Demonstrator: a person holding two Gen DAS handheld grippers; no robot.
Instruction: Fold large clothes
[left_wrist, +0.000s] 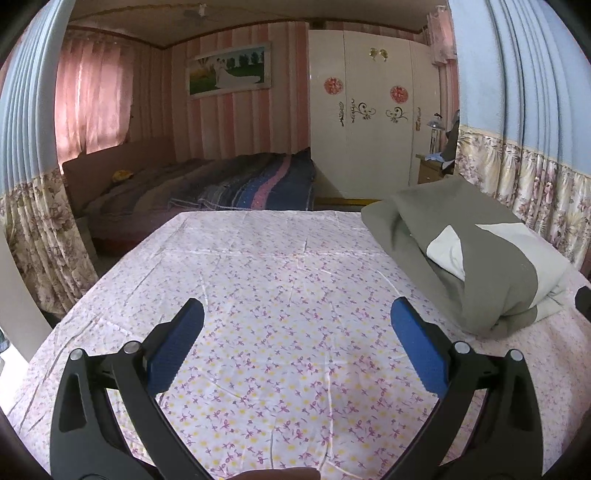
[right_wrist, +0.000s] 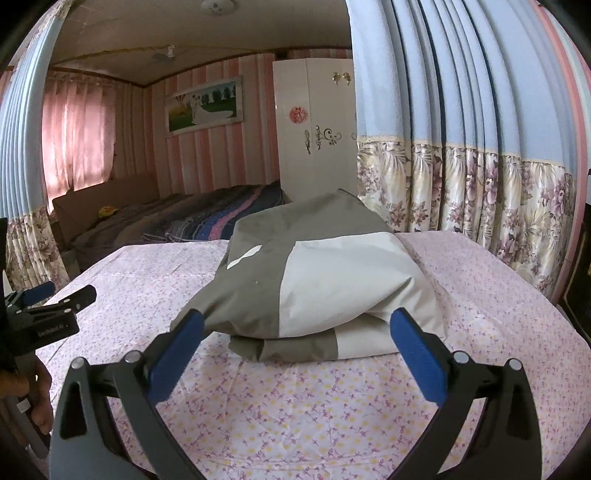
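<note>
Jaws of the left gripper (left_wrist: 297, 314) stand wide apart and hold nothing; between and under its blue pads (left_wrist: 175, 347) lies only the floral bedsheet (left_wrist: 280, 295), flat with faint crease lines. Beyond its right-hand jaw and off to that side sits the folded garment (left_wrist: 476, 266), grey with pale panels, well apart from both fingertips.

Jaws of the right gripper (right_wrist: 297, 321) are likewise spread wide and empty. The folded garment (right_wrist: 317, 284) lies straight ahead of them on the sheet (right_wrist: 295, 406), its near edge just beyond the fingertips and spanning the gap between them; whether the tips touch the cloth cannot be told. The bundle shows stacked layers, grey to the side of the left-hand jaw, pale to the side of the right-hand jaw, with its top bulging upward.

Off beyond the left-hand jaw in the right wrist view, the left gripper (right_wrist: 70, 295) shows side-on, with part of a hand (right_wrist: 37, 391) below it.

Farther ahead: a second bed with a striped blanket (left_wrist: 236, 184), a white wardrobe (left_wrist: 369, 122), a framed picture (left_wrist: 229, 70), and blue-and-floral curtains (right_wrist: 461, 147) behind the garment.
</note>
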